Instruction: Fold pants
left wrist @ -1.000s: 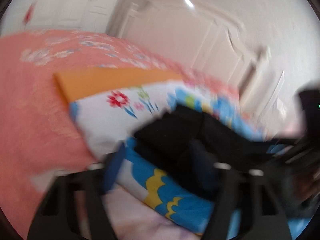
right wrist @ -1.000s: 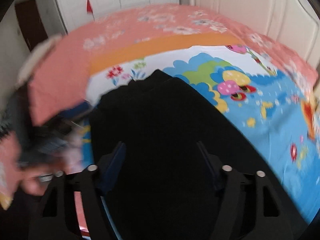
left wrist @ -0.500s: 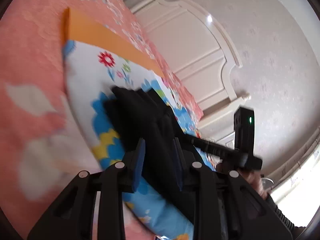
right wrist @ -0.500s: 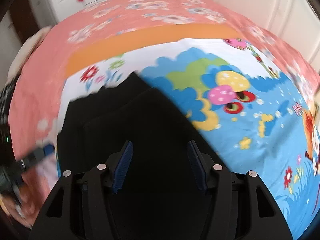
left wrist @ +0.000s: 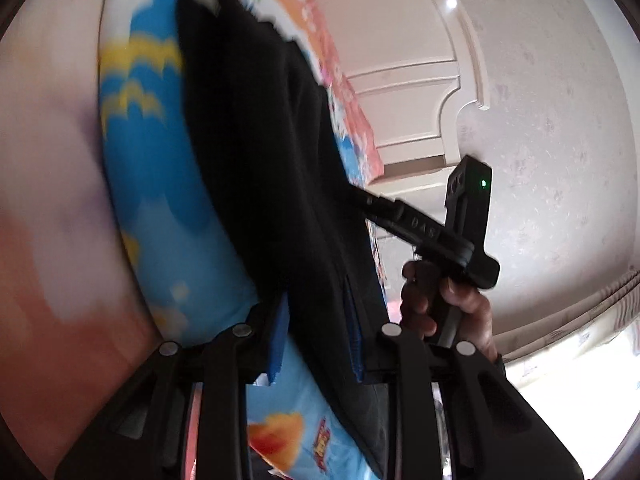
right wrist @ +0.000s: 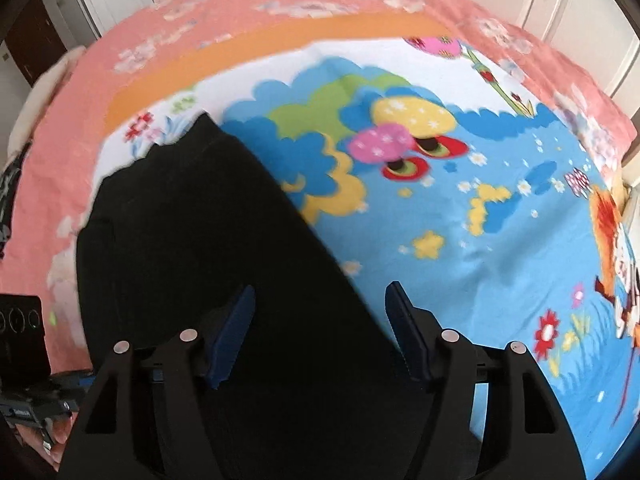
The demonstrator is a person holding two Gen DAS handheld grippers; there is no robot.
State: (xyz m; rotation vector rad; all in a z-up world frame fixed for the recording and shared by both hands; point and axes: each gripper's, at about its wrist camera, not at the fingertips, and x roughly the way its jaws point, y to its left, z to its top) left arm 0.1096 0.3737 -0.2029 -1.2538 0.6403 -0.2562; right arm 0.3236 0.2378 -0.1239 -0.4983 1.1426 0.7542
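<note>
Your left gripper (left wrist: pixel 318 334) was closing, its blue pads (left wrist: pixel 280 344) on either side of a fold of the black pants (left wrist: pixel 256 140); actual pinching couldn't be confirmed. Your right gripper (right wrist: pixel 320 332) was opening, pads apart above the pants (right wrist: pixel 192 240), not pressing them. The pants lay on the cartoon blanket (right wrist: pixel 460 208) over the pink bedspread (right wrist: pixel 248 4).

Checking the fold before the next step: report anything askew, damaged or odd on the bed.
Nothing looks damaged or spilled. The black pants lie slanted across the cartoon blanket, and their far end is stepped and uneven where the layers do not line up. The pictures are blurred, so finer creases cannot be judged.
</note>
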